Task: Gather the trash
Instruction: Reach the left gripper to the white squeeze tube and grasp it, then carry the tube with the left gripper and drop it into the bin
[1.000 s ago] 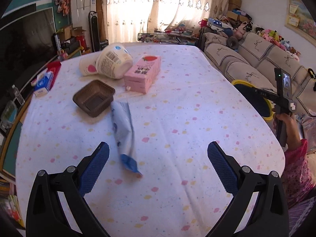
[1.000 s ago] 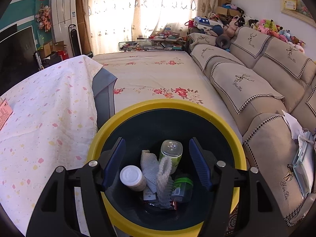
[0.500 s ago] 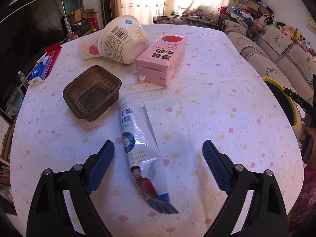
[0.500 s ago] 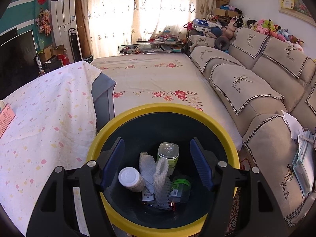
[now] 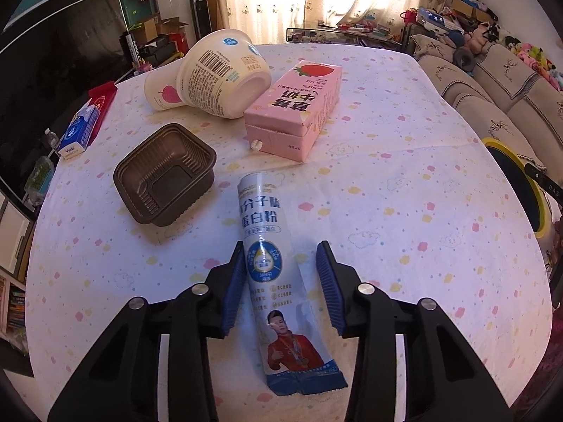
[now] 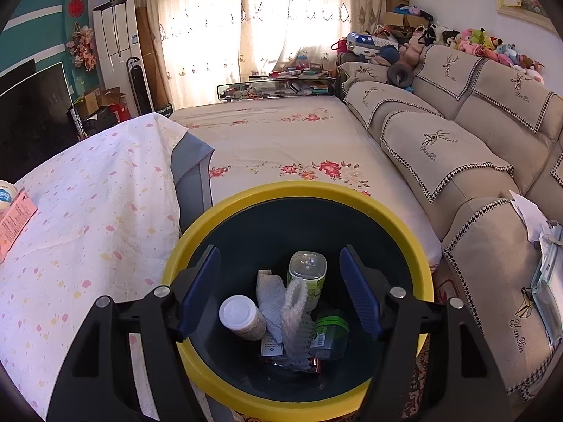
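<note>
The left gripper (image 5: pixel 281 285) has been brought down & fwd over the blue-white pouch (image 5: pixel 278 274), which is now straddled where it lies flat on the surface (image 5: pixel 404 183). Its fingers are closing; the left pad is at the pouch's edge, a gap is left on the right, so no clamp yet. Pickup is judged imminent. The right gripper (image 6: pixel 279 292) is held, fingers apart & empty, over the yellow-rimmed bin (image 6: pixel 299 190).

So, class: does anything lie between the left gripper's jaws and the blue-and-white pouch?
Nothing visible does. The pouch lies flat on the tablecloth between the closing jaws of the left gripper; the brown tray sits clear, farther away to the left.
</note>
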`<act>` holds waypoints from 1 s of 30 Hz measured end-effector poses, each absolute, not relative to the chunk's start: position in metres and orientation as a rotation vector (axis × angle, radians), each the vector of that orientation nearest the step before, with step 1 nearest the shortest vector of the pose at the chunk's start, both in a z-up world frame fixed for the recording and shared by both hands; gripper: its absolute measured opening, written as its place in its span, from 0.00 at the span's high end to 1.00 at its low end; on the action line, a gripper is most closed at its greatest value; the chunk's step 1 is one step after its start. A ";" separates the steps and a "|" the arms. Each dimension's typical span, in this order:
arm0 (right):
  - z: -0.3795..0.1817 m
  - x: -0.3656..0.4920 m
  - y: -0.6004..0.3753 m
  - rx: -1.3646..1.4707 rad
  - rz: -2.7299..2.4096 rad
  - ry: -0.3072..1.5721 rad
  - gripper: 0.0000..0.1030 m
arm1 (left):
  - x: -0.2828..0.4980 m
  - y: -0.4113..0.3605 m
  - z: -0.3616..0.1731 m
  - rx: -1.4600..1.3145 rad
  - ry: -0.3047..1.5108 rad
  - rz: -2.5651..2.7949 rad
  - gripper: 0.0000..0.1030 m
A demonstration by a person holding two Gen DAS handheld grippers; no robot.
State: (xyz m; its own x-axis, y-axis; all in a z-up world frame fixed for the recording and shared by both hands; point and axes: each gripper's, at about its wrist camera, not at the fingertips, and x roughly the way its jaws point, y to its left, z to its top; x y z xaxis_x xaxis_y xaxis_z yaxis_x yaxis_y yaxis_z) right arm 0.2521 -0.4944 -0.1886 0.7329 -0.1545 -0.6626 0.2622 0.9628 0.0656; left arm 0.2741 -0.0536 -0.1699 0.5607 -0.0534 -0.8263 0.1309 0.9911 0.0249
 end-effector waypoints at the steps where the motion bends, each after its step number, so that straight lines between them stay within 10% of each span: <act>1: -0.189 0.251 -0.495 0.164 -0.228 0.713 0.35 | 0.274 -0.055 -0.170 0.088 0.968 -0.113 0.69; 30: -0.173 0.180 -0.584 0.279 -0.334 0.608 0.31 | 0.291 -0.288 -0.120 0.269 0.819 -0.556 0.81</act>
State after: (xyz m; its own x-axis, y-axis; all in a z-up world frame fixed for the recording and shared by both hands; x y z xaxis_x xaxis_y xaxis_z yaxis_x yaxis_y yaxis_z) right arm 0.1801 -0.5840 -0.1731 0.7702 -0.2226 -0.5977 0.3848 0.9095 0.1571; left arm 0.2907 -0.2877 -0.1195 0.5518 -0.3627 -0.7510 0.5642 0.8255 0.0158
